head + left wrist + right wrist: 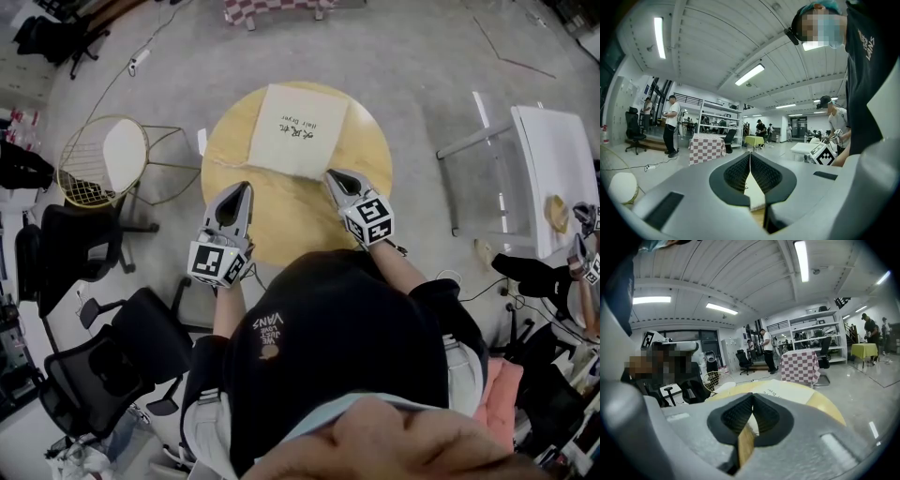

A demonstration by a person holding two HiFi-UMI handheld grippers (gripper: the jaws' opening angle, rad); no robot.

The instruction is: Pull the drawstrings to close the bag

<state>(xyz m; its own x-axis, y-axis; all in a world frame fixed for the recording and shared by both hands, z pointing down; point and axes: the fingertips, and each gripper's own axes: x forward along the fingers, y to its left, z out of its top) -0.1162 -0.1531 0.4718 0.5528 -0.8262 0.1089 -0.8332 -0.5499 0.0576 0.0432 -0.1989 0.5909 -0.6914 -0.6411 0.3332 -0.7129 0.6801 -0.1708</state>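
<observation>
A flat cream drawstring bag (296, 129) with dark print lies on the far half of a round wooden table (281, 220). In the head view my left gripper (241, 190) hovers over the table's near left part, a little short of the bag's near left corner, jaws shut with nothing between them. My right gripper (334, 176) sits at the bag's near right corner, also shut and empty. The bag (787, 391) shows beyond the right gripper (752, 399). Through the gap under the left gripper (750, 157) a strip of the bag (754, 194) is visible. No drawstrings can be made out.
A gold wire chair (103, 159) stands left of the table, black office chairs (75, 244) nearer left. A white table (553, 178) is at the right. A checkered-cloth table (707, 147) and people stand further off in the room.
</observation>
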